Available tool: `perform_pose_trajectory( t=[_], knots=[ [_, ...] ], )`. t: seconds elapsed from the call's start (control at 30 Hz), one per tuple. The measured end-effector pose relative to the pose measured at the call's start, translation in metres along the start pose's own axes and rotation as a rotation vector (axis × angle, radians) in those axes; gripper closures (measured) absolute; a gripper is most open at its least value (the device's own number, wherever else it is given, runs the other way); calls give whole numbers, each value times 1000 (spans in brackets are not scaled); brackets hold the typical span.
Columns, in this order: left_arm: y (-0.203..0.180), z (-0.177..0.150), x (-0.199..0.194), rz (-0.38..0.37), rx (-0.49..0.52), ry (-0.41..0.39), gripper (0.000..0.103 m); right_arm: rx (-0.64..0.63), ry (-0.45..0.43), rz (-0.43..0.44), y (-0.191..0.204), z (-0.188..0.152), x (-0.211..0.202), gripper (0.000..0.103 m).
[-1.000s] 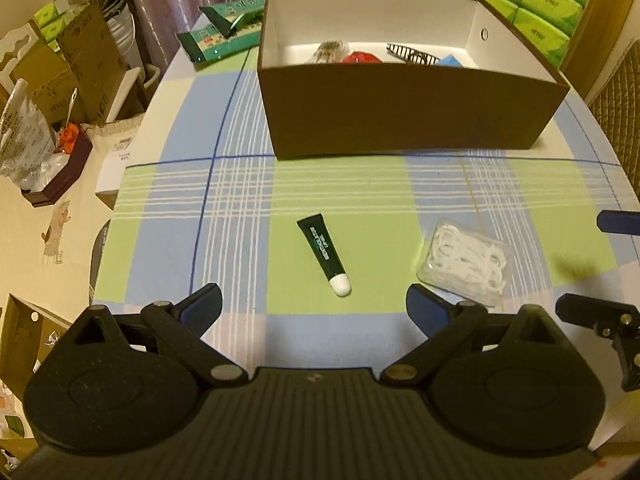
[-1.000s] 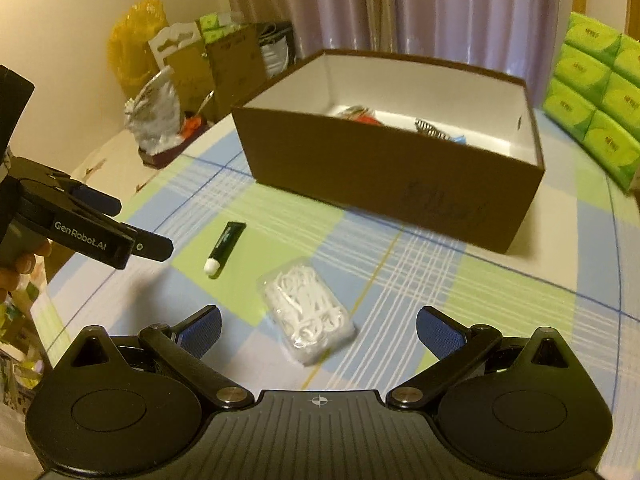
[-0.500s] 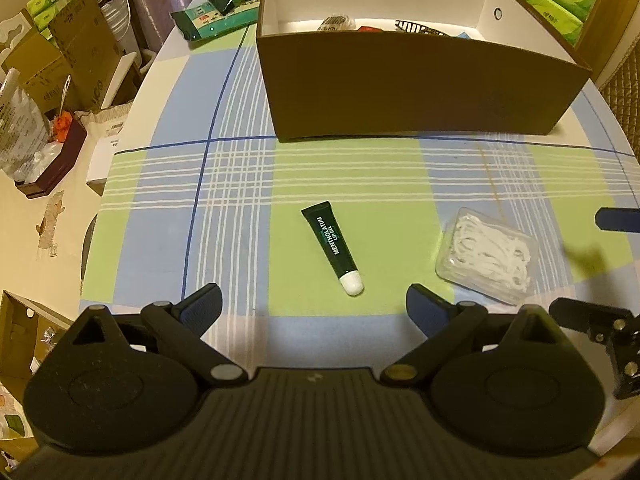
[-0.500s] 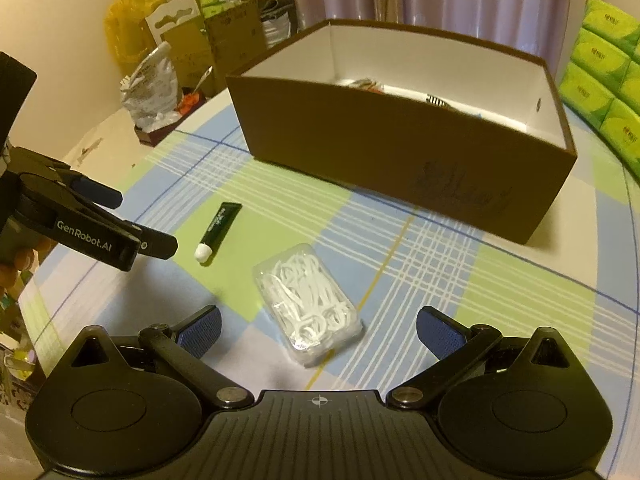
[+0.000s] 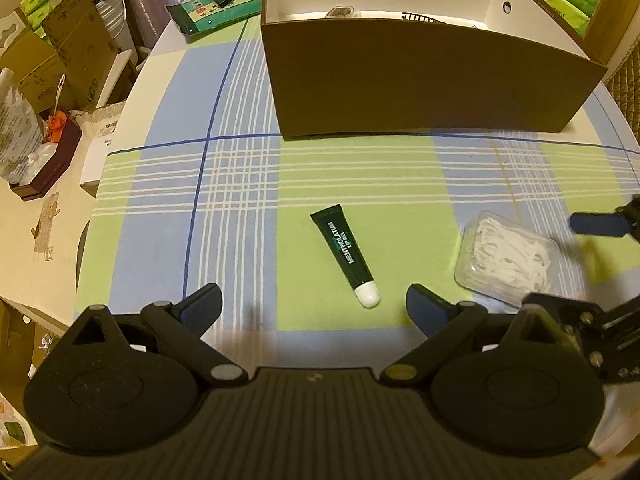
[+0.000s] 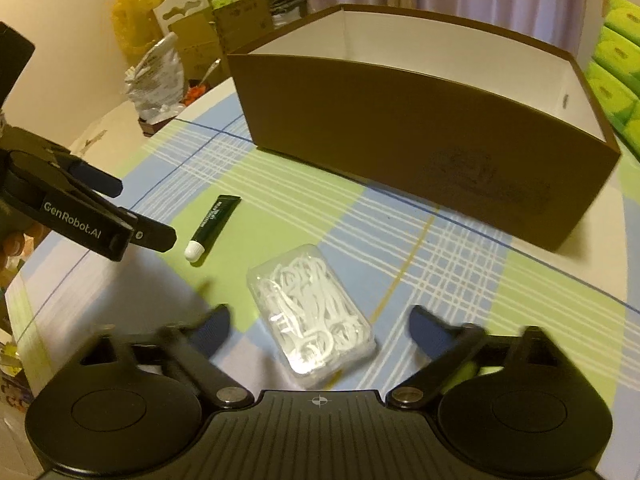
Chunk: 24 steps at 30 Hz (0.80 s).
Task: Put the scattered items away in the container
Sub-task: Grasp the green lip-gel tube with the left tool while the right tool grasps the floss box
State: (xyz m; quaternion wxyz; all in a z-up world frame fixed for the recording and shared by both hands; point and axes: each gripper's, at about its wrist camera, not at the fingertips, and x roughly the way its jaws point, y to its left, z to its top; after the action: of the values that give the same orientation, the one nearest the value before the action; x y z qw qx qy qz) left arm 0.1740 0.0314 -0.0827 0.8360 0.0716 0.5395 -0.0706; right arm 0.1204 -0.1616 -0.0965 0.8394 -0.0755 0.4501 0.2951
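Two items left out on checked tablecloth [image 5: 240, 184] | dark green white-capped tube [image 5: 347, 260] and clear plastic floss-pick case [image 6: 312, 316] lay near front edge | several items already in brown cardboard box [image 5: 420, 80] | left gripper [image 5: 314, 306] and right gripper [image 6: 318, 326] jaws wide, empty

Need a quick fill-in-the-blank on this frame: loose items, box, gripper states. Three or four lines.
1. The dark green tube has a ____ cap.
2. The clear case of floss picks lies in front of the ____ gripper.
3. The left gripper and the right gripper both stand ____.
4. The brown box is white on the ____.

Missing words: white; right; open; inside
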Motion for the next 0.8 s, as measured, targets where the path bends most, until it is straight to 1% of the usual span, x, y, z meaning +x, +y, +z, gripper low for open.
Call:
perform_pose_trajectory(
  t=[0.1,0.27,0.3,0.4,0.43,0.53,0.67,0.73,0.8],
  knots=[
    [3,1,3,-4,0,-2,6,-5,7,5,0,0,7,23],
    [7,1,8,-9,4,-5,6,-42,22,1,4,0,18,25],
    [7,1,9,-11,5,-7,6,-45,27,7,4,0,21,27],
    [8,1,10,-22,10,-14,6,-24,38,14,2,-1,25,43],
    [8,2,12,-27,12,-14,6,-11,40,22,0,-2,26,46],
    [8,2,15,-40,17,-16,6,8,36,13,-1,-3,25,47],
    [7,3,20,-56,33,-29,9,52,35,-32,-8,-4,21,47],
    [5,3,23,-75,49,-40,13,80,33,-58,-14,-6,17,47],
    [4,3,26,-96,70,-53,21,108,32,-71,-20,-9,13,47]
  ],
)
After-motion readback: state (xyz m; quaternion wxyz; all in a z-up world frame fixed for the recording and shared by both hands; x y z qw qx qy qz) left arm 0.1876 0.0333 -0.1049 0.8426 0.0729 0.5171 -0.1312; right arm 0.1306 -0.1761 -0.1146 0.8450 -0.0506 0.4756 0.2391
